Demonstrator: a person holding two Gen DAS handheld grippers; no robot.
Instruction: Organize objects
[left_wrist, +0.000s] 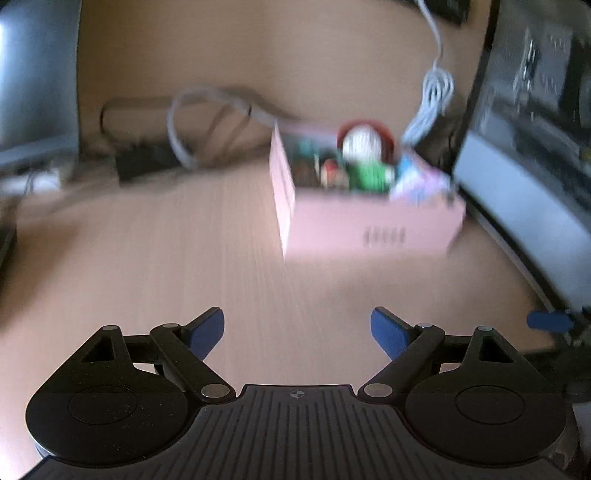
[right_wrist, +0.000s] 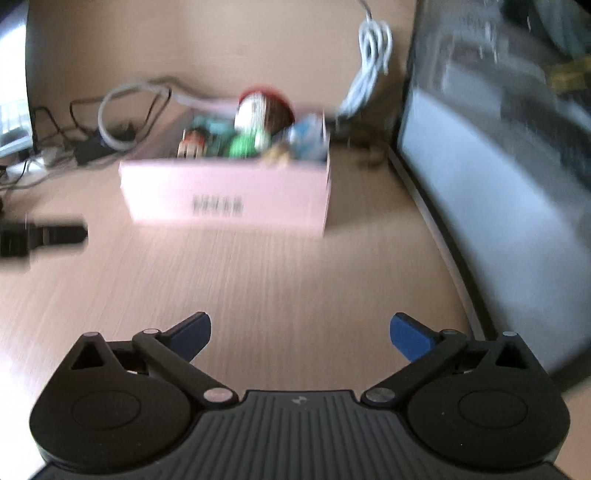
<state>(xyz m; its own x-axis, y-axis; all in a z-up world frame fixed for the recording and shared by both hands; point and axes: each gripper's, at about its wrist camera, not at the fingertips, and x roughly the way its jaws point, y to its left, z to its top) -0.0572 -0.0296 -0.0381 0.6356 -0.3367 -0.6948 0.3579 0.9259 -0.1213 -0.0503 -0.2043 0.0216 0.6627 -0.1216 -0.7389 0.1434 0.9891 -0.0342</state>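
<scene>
— While both views are smeared with blur, how do the jaws stand?

— Spread wide on both sides. The left gripper (left_wrist: 297, 334) has flat blue pads (left_wrist: 207, 334) on black hinged arms, with only bare desk between them. The right gripper (right_wrist: 300, 336) is the same build, equally spread and holding nothing.

— What lies under them?

— A pale desk (right_wrist: 258, 288) with a fine, straight wood grain, matte and smooth.

— And the things being sorted?

— Farther out, well apart from both grippers, a pink cardboard box (right_wrist: 229, 195), rectangular and open-topped, with a dark barcode on its long side. It is filled with small toys: a rounded doll (right_wrist: 258, 110) with a white face and a red cap, something green beside it, something light blue at the right end. The blur hides finer detail.

— Anything around the box?

— Behind it, a grey looped cable (right_wrist: 122, 110) and a white coiled cord (right_wrist: 373, 40). To the right, a dark glossy monitor (right_wrist: 498, 147) with a curved edge. At the left of the right-hand view, a black blocky shape (right_wrist: 40, 236) reaches over the desk.
</scene>
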